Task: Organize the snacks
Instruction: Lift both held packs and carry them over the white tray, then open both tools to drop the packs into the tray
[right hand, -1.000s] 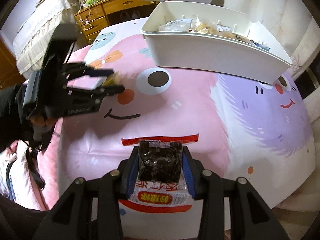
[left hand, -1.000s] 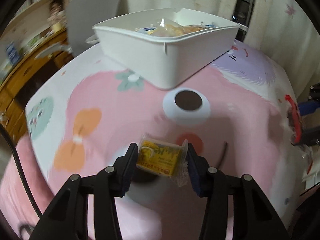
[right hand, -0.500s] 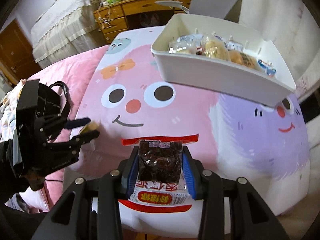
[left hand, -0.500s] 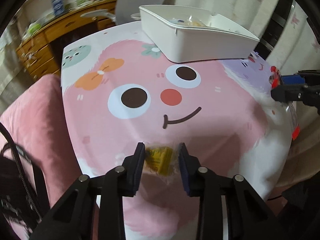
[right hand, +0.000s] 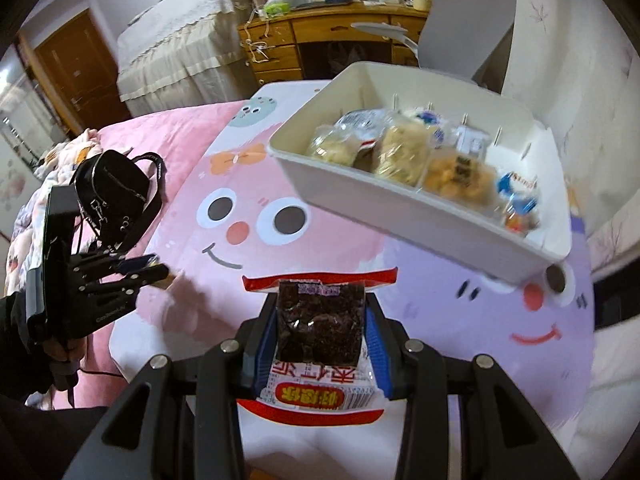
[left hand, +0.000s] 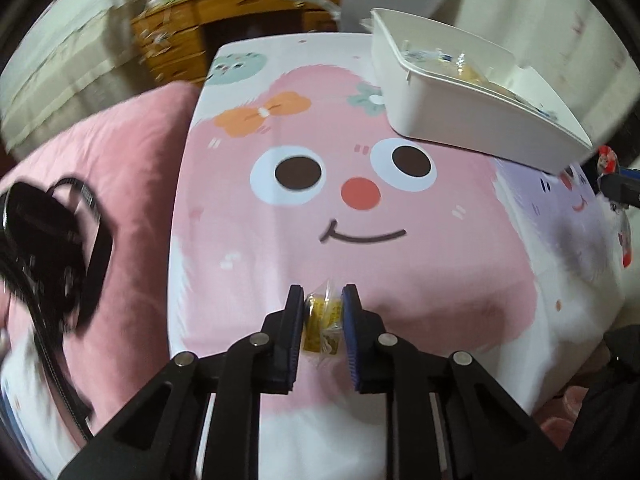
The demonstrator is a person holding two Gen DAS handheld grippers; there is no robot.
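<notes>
- Lighting: dim, warm indoor light, evenly spread; no single source visible.
- Shadows: soft, lying under the white bin on the cartoon tablecloth.
- Glare: slight sheen on the dark snack packet.
- Blur: motion smear in the left wrist view, strongest at left edge and background.
- Distortion: heavy fisheye bending, black vignette at corners.
</notes>
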